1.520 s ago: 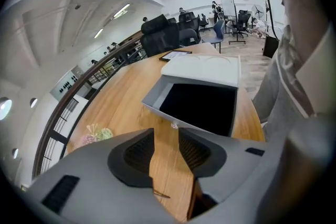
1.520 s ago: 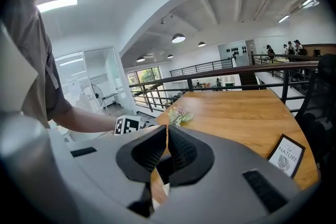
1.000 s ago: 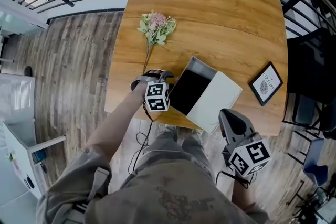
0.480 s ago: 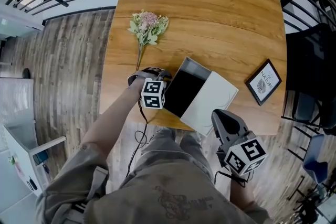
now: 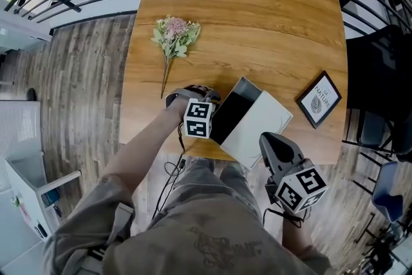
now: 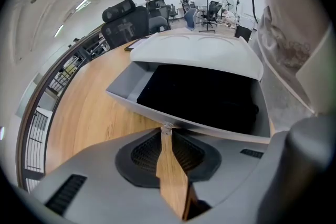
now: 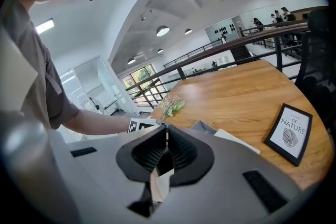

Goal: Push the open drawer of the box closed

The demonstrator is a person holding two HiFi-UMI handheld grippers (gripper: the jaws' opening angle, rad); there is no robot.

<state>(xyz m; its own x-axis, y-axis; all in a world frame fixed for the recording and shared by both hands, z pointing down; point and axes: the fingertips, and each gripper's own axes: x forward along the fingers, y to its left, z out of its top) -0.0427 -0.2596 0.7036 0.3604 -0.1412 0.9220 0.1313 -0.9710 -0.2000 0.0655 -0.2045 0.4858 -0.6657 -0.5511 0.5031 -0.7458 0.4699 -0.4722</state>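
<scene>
Since a second ago the dark-lined drawer [image 5: 230,114] has slid partway back into the white box [image 5: 262,127], so less of its black inside shows, and the left tongs [image 5: 207,98] have moved in with it toward the box.

From the head view, the box lies on the wooden worktop [image 5: 257,16] close to its near edge, at about 6 o'clock. The drawer is still partly open and sticks out of the box toward 10 o'clock. The left tongs sit at the drawer's 9 o'clock side, with their tips against its outer wall.

In the left gripper view, the left tongs [image 6: 166,128] point straight at the grey drawer wall [image 6: 157,108]. Their jaws are closing and nearly together, the tips all but meeting, with only a thin wedge of worktop showing between them. A tiny pale bit sits right at the tips; it may be a pull on the drawer, but it is too small to tell.

The right tongs [image 5: 279,146] hang off the worktop's near edge, at about 5 o'clock from the box. In the right gripper view, the right tongs [image 7: 166,129] have their jaws together and hold nothing.

A small bunch of pink and green flowers [image 5: 174,35] lies at 10 o'clock from the box, well apart from it. A black-framed picture [image 5: 320,98] lies at 3 o'clock, near the worktop's edge.
</scene>
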